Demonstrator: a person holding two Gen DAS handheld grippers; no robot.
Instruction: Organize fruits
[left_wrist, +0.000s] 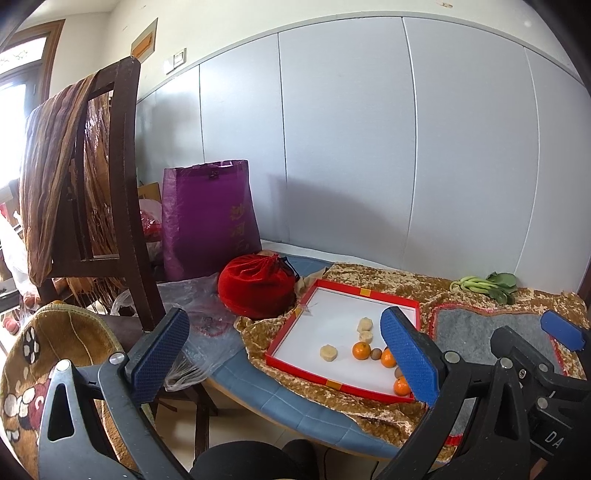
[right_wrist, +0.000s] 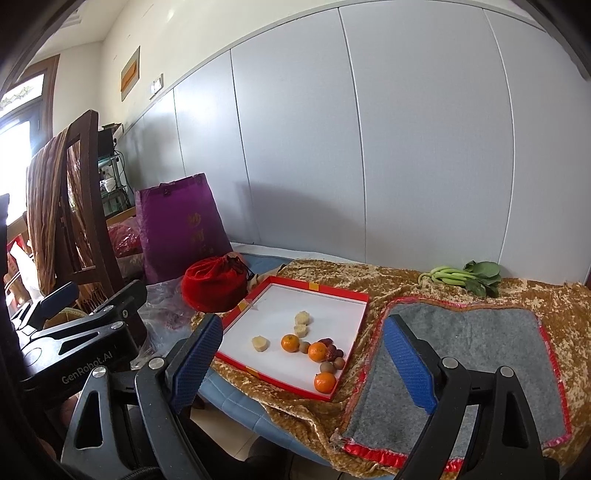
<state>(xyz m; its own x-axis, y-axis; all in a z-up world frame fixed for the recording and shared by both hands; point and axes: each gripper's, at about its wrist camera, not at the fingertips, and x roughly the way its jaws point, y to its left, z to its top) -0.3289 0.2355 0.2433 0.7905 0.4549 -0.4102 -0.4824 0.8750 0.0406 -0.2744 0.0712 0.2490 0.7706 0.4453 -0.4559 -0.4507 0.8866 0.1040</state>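
Both grippers hang above the near edge of the worktop with their jaws spread wide and nothing between them. Ahead of the left gripper (left_wrist: 291, 354), the red-rimmed tray (left_wrist: 364, 293) sits partly behind its right jaw — that blue pad covers the tray's near right corner. Seen from the right gripper (right_wrist: 306, 350), the same tray lies ahead, nearer its left jaw, and the grey felt mat (right_wrist: 476, 354) lies behind and beyond its right jaw.

All the fruit is inside the tray on its white floor: three oranges (right_wrist: 290, 343), three pale banana pieces (right_wrist: 260, 343), a few small brown round fruits (right_wrist: 327, 367) and dark red dates (right_wrist: 333, 352) touching the middle orange.

Beyond the tray's far left corner sits a red velvet pouch (left_wrist: 256, 290), with a purple bag (left_wrist: 210, 218) behind it. A bunch of leafy greens (right_wrist: 463, 277) lies far ahead, past the right jaw, on the gold cloth (right_wrist: 399, 284).
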